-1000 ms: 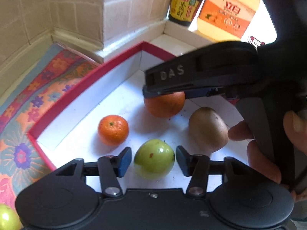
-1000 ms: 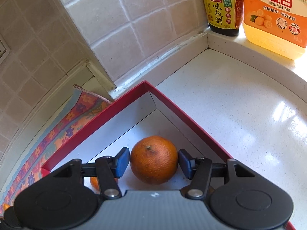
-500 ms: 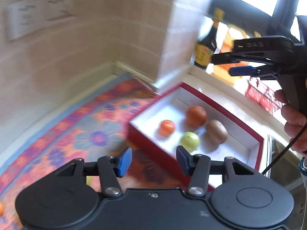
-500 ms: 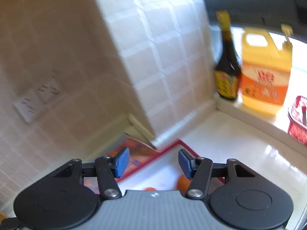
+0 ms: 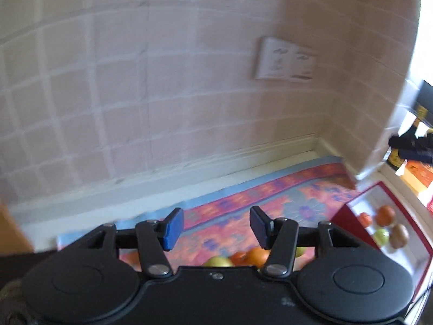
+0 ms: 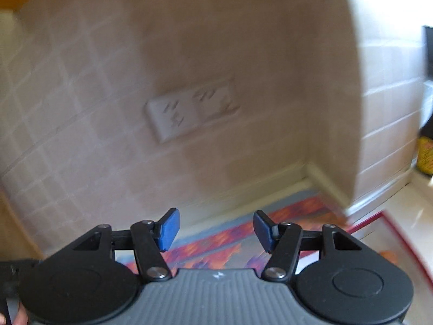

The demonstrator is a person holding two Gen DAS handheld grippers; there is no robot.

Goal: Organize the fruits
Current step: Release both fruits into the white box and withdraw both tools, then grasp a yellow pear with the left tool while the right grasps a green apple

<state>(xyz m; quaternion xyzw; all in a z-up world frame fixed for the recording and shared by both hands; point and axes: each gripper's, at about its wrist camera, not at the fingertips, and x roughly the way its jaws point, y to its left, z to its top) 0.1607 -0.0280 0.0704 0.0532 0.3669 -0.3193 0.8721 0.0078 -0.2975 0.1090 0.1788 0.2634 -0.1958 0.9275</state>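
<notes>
Beige tiled wall fills both views, with a white double wall socket (image 5: 285,61) set in it and a flower-patterned orange and pink mat (image 5: 270,205) spread over the bench below. Everything is motion-blurred, so read the details loosely.

Starting at your left: your left claw (image 5: 213,228) hangs above the mat, its blue pads spread wide with nothing between them. Just under it, a loose cluster of fruit on the mat (image 5: 243,258) peeks over the claw body, a pale green one beside a couple of orange ones. That looks like your next pickup, and the wide jaws suit it.

Moving right, the red-rimmed white tray (image 5: 343,215) sits at the mat's far end. Inside lie a small orange mandarin (image 5: 365,219), a larger orange (image 5: 386,214), a green apple-like fruit (image 5: 381,237) and a brown kiwi (image 5: 400,239), near one another with room to spare, so sorting appears partly done.

Your right claw (image 6: 215,230) is also spread wide and carrying nothing, pointed at the wall, with the tray's red edge low on its right. At the far right, a dark sauce bottle (image 6: 425,153) stands on the ledge.
</notes>
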